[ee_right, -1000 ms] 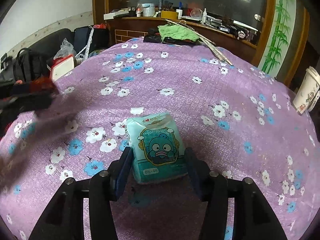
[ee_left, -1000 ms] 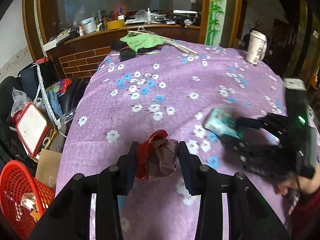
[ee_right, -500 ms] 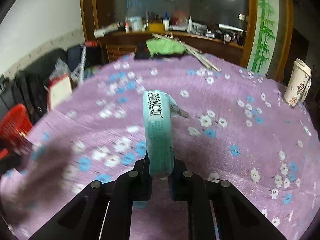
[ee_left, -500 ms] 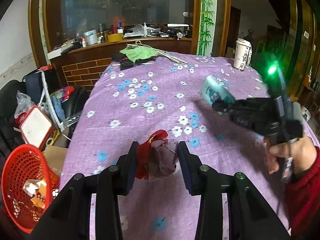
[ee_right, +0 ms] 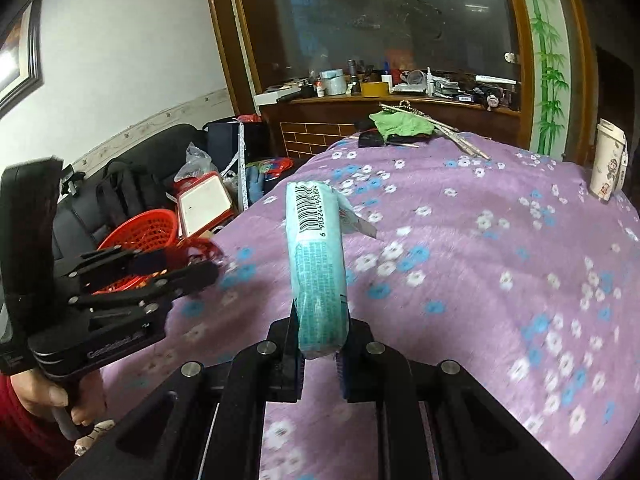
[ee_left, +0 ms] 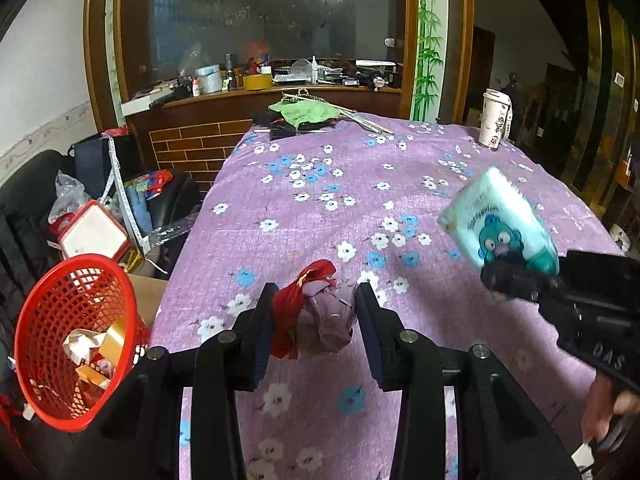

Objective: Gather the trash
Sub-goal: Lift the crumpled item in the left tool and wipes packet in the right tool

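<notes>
**Both grippers loaded above the flowered table**

While the left gripper point(ee_left: 316, 316) hangs over the near edge of the table, its two fingers are clamped on a crumpled wad of trash point(ee_left: 320, 320), red wrapper on one side and dull mauve paper on the other. The wad sits squarely between the pads, clear of the purple flowered tablecloth point(ee_left: 320, 208) beneath it. To the left of the table and lower down stands a red mesh wastebasket point(ee_left: 72, 336), tilted in this view, with scraps of paper and a yellowish strip already lying inside.

The right gripper point(ee_right: 318, 354) has its jaws pressed close together on the lower end of a teal tissue pack point(ee_right: 316, 264). The pack stands upright and edge-on in the right wrist view, barcode at the top, lifted off the cloth. From the left wrist view the same pack shows its broad face with a cartoon fish-like figure, held out over the right part of the table.

A hand point(ee_right: 52, 396) with a red sleeve grips the left tool's handle at the lower left of the right wrist view.

Farther back on the cloth lie a green cloth point(ee_left: 304, 112) and some dark items, and a white paper cup point(ee_left: 494, 120) stands near the far right corner. Bags and a white-lidded box crowd the floor beside the wastebasket.
</notes>
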The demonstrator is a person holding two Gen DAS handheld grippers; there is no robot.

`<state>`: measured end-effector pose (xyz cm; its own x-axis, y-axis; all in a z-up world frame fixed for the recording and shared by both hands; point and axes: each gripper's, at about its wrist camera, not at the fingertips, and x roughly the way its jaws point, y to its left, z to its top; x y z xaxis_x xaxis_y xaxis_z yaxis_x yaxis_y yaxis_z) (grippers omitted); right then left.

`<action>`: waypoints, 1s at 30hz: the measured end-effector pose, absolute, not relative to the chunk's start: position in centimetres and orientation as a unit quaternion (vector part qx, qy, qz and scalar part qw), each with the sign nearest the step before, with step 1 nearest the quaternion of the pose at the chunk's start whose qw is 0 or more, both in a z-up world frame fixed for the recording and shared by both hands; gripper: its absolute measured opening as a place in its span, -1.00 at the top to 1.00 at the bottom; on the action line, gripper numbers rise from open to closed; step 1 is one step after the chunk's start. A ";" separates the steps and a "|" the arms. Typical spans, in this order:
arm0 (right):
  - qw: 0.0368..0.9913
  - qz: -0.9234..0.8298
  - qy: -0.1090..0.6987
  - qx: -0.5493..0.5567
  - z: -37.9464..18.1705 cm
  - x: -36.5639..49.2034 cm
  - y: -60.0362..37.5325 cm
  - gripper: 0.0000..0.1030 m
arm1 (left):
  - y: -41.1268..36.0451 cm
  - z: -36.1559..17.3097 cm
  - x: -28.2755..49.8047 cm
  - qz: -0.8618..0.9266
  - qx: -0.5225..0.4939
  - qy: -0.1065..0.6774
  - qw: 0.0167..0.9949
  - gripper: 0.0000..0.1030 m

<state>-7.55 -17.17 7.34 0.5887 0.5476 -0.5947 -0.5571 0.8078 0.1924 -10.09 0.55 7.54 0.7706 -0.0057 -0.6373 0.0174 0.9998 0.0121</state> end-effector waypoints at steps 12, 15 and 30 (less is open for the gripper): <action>0.882 0.318 0.347 -0.006 6.3 -8.8 -15.6 0.74 | 1.6 6.7 -11.4 0.005 0.015 0.336 0.942 0.26; 0.880 0.320 0.352 -0.005 6.0 -8.8 -15.3 0.73 | 2.0 6.6 -11.6 0.007 0.015 0.337 0.941 0.26; 0.877 0.323 0.356 -0.012 6.0 -9.0 -14.5 0.73 | 2.4 6.5 -11.6 0.010 0.016 0.336 0.942 0.26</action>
